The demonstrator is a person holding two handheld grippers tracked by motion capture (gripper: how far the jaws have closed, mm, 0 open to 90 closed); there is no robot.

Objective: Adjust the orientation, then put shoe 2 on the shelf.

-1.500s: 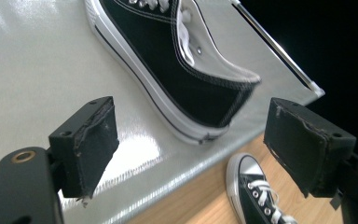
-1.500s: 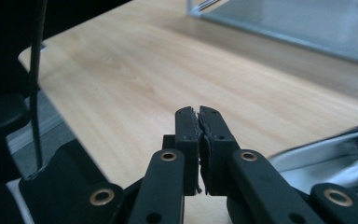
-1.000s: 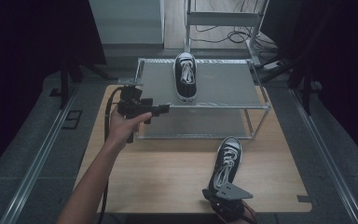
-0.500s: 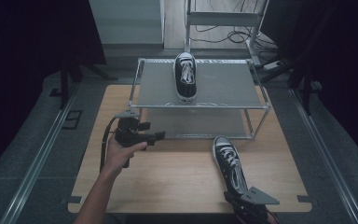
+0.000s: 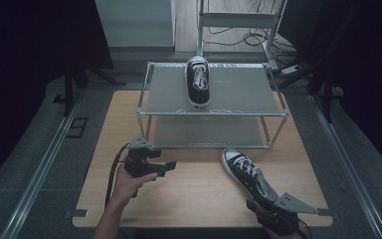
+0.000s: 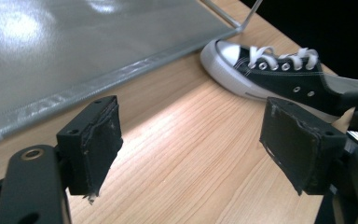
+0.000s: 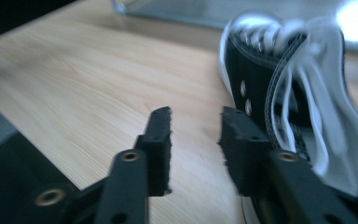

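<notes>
Right gripper (image 7: 195, 135) jaws apart, just been opening, nothing between them; sneaker (image 7: 284, 93) lies immediately beside the right-hand jaw. Left gripper (image 6: 191, 144) jaws apart, empty.

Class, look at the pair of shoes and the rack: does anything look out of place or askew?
Yes. One shoe stands square on the rack's top shelf; its mate lies slanted on the wooden table in front, beside the right tongs, which hold nothing.

Left gripper (image 5: 171, 165): held level by the left hand (image 5: 129, 181), jaws apart, empty
Right gripper (image 7: 195, 128): jaws just opening, nothing between
</notes>
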